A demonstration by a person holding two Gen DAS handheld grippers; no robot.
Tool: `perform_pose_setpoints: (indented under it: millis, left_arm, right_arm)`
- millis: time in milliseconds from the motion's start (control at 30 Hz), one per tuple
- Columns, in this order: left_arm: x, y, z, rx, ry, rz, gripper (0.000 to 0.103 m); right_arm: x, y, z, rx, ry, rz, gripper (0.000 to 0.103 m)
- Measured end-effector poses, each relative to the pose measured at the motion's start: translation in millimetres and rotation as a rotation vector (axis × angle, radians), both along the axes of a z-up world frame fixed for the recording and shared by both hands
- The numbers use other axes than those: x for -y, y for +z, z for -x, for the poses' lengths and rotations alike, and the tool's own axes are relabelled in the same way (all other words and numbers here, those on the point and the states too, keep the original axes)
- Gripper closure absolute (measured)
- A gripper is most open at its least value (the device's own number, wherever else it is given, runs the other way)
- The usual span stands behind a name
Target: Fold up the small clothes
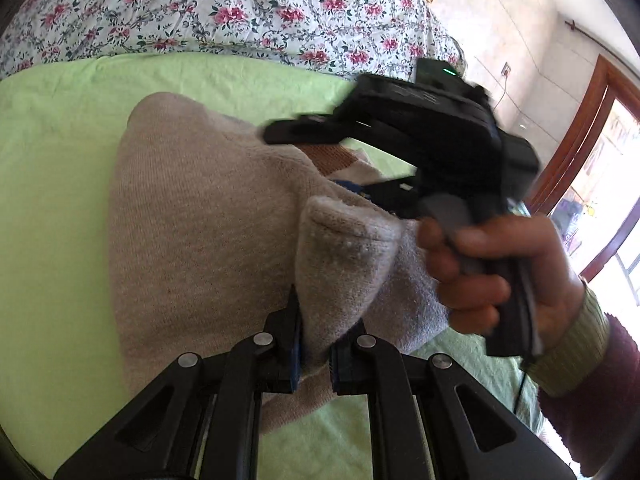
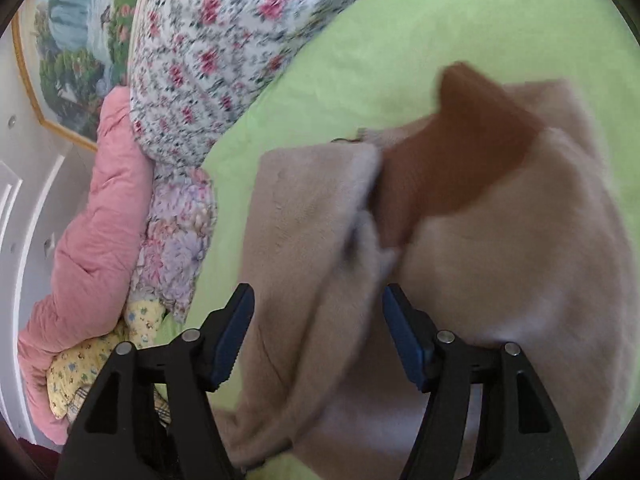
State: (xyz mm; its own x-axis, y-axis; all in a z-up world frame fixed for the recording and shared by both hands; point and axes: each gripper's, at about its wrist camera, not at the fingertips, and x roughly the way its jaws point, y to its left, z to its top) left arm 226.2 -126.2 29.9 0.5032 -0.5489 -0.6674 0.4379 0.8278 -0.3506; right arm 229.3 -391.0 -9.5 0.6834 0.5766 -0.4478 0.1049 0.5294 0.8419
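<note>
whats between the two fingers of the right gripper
In the right wrist view, a fold of the beige sweater runs between the open right gripper fingers; neither pad presses it.

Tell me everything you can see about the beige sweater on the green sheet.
The beige sweater is a small knit garment, soft and fuzzy, with a brown patch. It lies rumpled and partly folded on the green sheet. The left gripper is shut on a fold of it. The right gripper has its jaws open astride another fold, pads not pressing.
</note>
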Motion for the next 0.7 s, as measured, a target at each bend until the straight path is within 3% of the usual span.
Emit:
perform_pose_setpoints:
  millis: [33,67,100,167,367,433,600,700]
  left_arm:
    - [0.9,1.0,0.2,0.003,0.001,-0.005,0.095]
    - [-2.3,2.6,5.2,0.008,0.003,-0.011,0.095]
    - [-1.6,4.5,5.6,0.013,0.008,-0.019,0.095]
    - [-1.1,10.8,6.4,0.016,0.01,-0.015,0.095]
    - [34.1,42.8,14.4,0.074,-0.066,0.038,0.094]
    - [60.0,39.5,14.4,0.069,-0.104,0.027,0.094]
    - [100.1,-1.7,5.8,-0.022,-0.123,-0.021,0.094]
    - [105.8,-13.8,5.4,-0.028,-0.122,-0.034,0.094]
  right_arm:
    - [-2.2,-0.5,-6.0,-0.002,0.008,0.0,0.036]
    - [-4.4,-0.7,-13.6,-0.006,0.019,0.003,0.044]
    - [-5.7,-0.8,-19.5,-0.012,0.025,0.015,0.07]
    - [-3.4,2.9,-23.8,-0.01,0.023,0.016,0.082]
    - [31.4,60.9,18.3,0.154,-0.052,0.092,0.086]
    - [45.9,66.6,32.5,0.148,-0.078,0.141,0.086]
    - [78.1,25.2,56.3,0.003,-0.134,0.209,0.086]
    - [88.6,0.7,63.5,-0.023,-0.158,0.19,0.086]
